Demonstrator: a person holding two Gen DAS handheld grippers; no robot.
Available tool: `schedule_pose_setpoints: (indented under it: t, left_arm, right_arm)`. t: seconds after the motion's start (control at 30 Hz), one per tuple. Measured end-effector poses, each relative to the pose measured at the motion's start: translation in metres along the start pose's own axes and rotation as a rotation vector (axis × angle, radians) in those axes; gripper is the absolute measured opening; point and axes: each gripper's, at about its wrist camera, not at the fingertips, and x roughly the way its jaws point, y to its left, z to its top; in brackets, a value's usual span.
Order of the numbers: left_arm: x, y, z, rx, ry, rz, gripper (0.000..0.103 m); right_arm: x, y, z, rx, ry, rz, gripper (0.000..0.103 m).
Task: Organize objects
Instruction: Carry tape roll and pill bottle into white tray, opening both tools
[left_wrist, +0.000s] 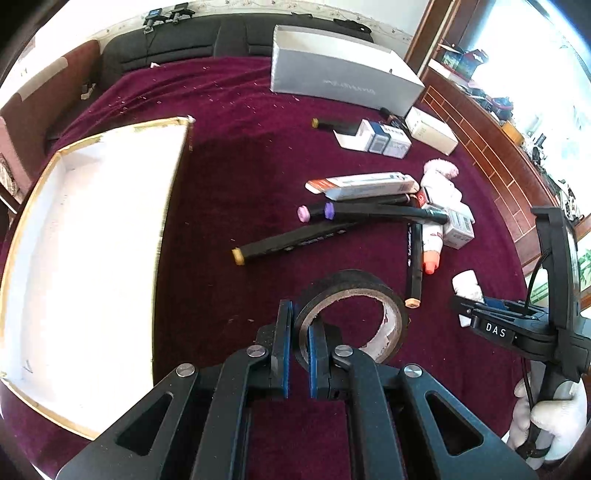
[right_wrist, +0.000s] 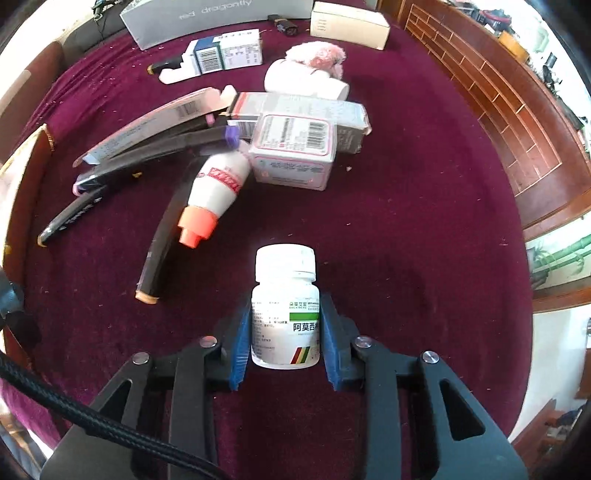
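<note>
My left gripper (left_wrist: 300, 325) is shut on the near wall of a black tape roll (left_wrist: 354, 314), one finger outside and one inside the ring. A white open box (left_wrist: 92, 266) lies to its left on the maroon cloth. My right gripper (right_wrist: 285, 314) is shut on a white pill bottle (right_wrist: 285, 310) with a white cap, held upright. The right gripper also shows in the left wrist view (left_wrist: 461, 308), at the right edge. A heap of black markers (left_wrist: 295, 240), a glue bottle with an orange cap (right_wrist: 216, 188) and small medicine boxes (right_wrist: 295, 151) lies ahead.
A long grey box (left_wrist: 343, 74) stands at the far edge, with a cream box (right_wrist: 349, 24) and blue-white medicine boxes (right_wrist: 225, 51) near it. A pink fluffy item (right_wrist: 317, 55) lies behind the heap. The wooden floor (right_wrist: 498, 110) shows at the right.
</note>
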Motion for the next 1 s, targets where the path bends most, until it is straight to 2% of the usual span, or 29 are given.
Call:
schedule_pose_setpoints:
  t: [0.33, 0.5, 0.77, 1.0]
  left_arm:
    - [-0.022, 0.041, 0.010, -0.055, -0.031, 0.044, 0.005]
    - [-0.028, 0.065, 0.012, -0.075, -0.037, 0.046, 0.005]
    - [-0.041, 0.110, 0.017, -0.104, -0.052, 0.043, 0.005]
    - [-0.047, 0.142, 0.025, -0.124, -0.070, 0.034, 0.005]
  right_arm:
    - [-0.032, 0.010, -0.002, 0.021, -0.017, 0.125, 0.031]
    - [-0.053, 0.037, 0.006, 0.014, -0.040, 0.194, 0.031]
    - [-0.068, 0.104, 0.022, -0.038, -0.042, 0.308, 0.031]
    - [-0.074, 0.131, 0.029, -0.028, -0.053, 0.341, 0.031]
